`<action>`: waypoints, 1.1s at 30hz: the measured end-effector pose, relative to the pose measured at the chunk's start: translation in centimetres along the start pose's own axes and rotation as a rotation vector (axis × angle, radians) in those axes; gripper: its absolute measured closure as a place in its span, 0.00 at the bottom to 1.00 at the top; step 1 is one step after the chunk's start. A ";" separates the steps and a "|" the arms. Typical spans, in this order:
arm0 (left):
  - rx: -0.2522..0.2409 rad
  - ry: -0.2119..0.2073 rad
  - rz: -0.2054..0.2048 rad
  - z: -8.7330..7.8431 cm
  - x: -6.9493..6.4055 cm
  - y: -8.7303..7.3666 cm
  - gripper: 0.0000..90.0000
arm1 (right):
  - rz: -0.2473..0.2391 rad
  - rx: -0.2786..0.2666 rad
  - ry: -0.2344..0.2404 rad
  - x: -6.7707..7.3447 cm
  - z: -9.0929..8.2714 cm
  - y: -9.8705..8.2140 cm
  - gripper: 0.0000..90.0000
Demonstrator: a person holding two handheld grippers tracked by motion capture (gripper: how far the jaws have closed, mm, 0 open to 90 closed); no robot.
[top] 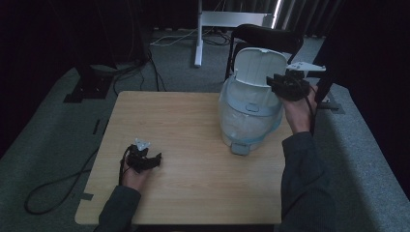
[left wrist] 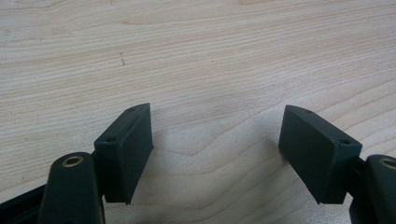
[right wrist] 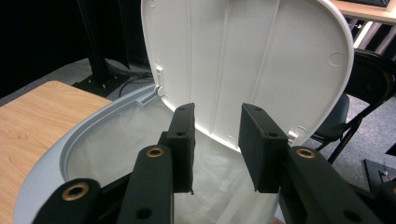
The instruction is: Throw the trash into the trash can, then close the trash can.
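Note:
A white bin (top: 249, 116) with a pale blue rim stands at the far right of the wooden table (top: 193, 145). Its lid (top: 256, 65) is raised upright. My right gripper (top: 273, 83) hovers at the lid's right edge, above the bin's mouth. In the right gripper view its jaws (right wrist: 217, 112) stand apart in front of the lid's underside (right wrist: 247, 56) with nothing between them, and a white liner (right wrist: 121, 144) shows inside the rim (right wrist: 70, 144). My left gripper (top: 154, 159) rests low at the near left, open over bare wood (left wrist: 217, 116).
A black chair (top: 268, 36) stands just behind the bin, beyond the table's far edge. A white stand leg (top: 198, 34) and cables (top: 63, 179) lie on the grey floor. The table's right edge runs close beside the bin.

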State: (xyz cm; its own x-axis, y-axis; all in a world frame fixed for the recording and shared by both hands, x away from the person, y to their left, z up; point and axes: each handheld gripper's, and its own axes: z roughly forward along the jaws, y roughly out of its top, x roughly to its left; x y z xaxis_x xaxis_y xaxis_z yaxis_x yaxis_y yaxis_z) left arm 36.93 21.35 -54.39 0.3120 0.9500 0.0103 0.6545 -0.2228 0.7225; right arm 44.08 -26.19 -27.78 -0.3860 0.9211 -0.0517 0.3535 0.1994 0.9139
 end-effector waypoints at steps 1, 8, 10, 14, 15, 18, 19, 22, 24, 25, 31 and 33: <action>0.000 0.000 0.000 0.0 0.0 0.0 0.29 | 0.002 0.001 0.002 0.0 0.0 0.0 0.75; 0.000 0.000 0.000 0.0 0.0 0.0 0.29 | -0.008 0.007 0.019 0.1 0.2 0.2 0.78; 0.000 0.000 0.000 0.0 0.0 0.0 0.29 | -0.008 0.007 0.019 0.2 0.2 0.2 0.78; 0.000 0.000 0.000 0.0 0.0 0.0 0.29 | -0.013 0.011 0.022 0.3 0.4 0.3 0.78; 0.000 0.000 0.000 0.0 0.0 0.0 0.29 | -0.014 0.011 0.021 0.3 0.4 0.3 0.78; 0.000 0.000 0.000 0.0 0.0 0.0 0.29 | -0.011 0.008 0.021 0.3 0.5 0.4 0.78; 0.000 0.000 0.000 0.0 0.0 0.0 0.29 | -0.011 0.004 0.021 0.3 0.5 0.5 0.78; 0.000 0.000 0.000 0.0 0.0 0.0 0.29 | -0.007 -0.002 0.015 0.2 0.4 0.7 0.78; 0.000 0.000 0.000 0.0 0.0 0.0 0.29 | -0.006 -0.010 0.012 0.2 0.4 0.8 0.78; 0.000 0.000 0.000 0.0 0.0 0.0 0.29 | -0.004 -0.012 0.010 0.2 0.4 0.9 0.78; 0.000 0.000 0.000 0.0 0.0 0.0 0.29 | -0.005 -0.013 0.003 0.1 0.7 1.1 0.78; 0.000 0.000 0.000 0.0 0.0 0.0 0.29 | -0.002 -0.022 0.001 0.1 0.7 1.3 0.79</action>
State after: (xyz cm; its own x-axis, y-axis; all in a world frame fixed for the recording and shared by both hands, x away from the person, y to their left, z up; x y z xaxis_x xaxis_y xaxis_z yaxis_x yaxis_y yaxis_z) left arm 36.90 21.34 -54.39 0.3125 0.9499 0.0102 0.6544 -0.2230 0.7225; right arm 45.08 -25.61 -26.88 -0.3875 0.9203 -0.0530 0.3336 0.1936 0.9226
